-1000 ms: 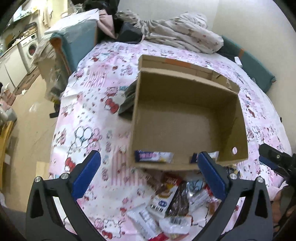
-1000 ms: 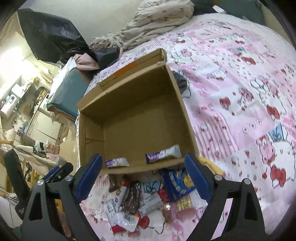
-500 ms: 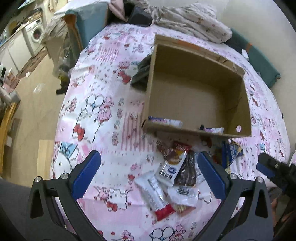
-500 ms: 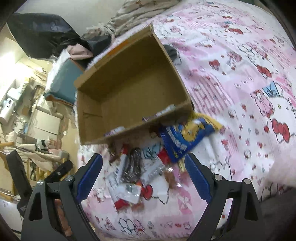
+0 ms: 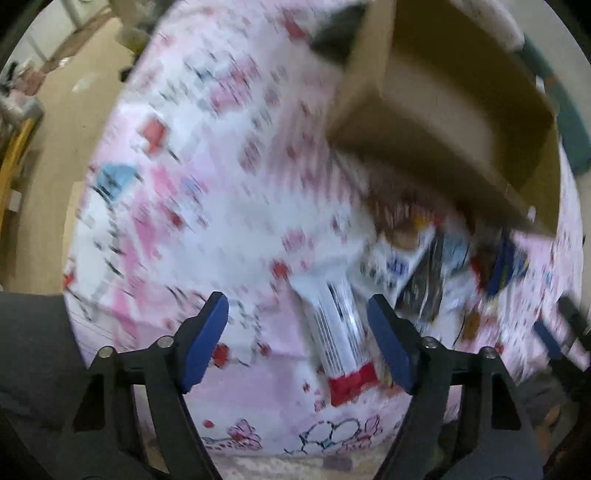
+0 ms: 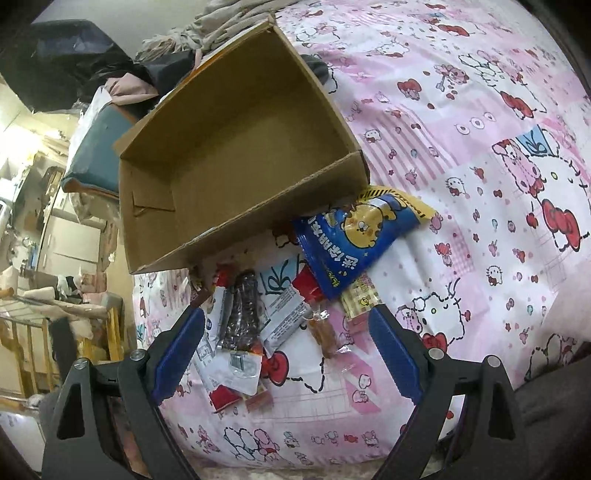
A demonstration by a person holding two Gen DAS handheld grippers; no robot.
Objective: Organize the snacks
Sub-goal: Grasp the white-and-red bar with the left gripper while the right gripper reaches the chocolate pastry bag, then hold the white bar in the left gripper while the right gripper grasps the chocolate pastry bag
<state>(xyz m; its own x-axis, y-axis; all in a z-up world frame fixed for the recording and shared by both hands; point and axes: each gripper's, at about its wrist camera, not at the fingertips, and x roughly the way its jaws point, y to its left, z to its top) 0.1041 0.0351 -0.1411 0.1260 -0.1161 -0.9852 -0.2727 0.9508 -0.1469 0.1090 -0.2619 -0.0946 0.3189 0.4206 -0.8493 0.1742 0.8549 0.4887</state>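
An open cardboard box [image 6: 236, 147] lies on a pink patterned bedsheet [image 6: 480, 184]; it also shows, blurred, in the left wrist view [image 5: 454, 103]. A pile of snack packets lies in front of it: a blue bag [image 6: 354, 240], a dark bar [image 6: 242, 314], white wrappers [image 6: 284, 319]. A white and red packet [image 5: 338, 328] lies near my left gripper [image 5: 299, 343], which is open and empty. My right gripper [image 6: 288, 354] is open and empty above the pile.
The bed's near edge runs just below both grippers. Heaped clothes and bedding [image 6: 207, 33] lie beyond the box. A teal cushioned seat [image 6: 96, 147], floor and furniture are off to the left of the bed.
Both grippers have pulled back towards the bed's near edge and tilted down onto the snack pile. The left view is now motion-blurred. Both stay open.
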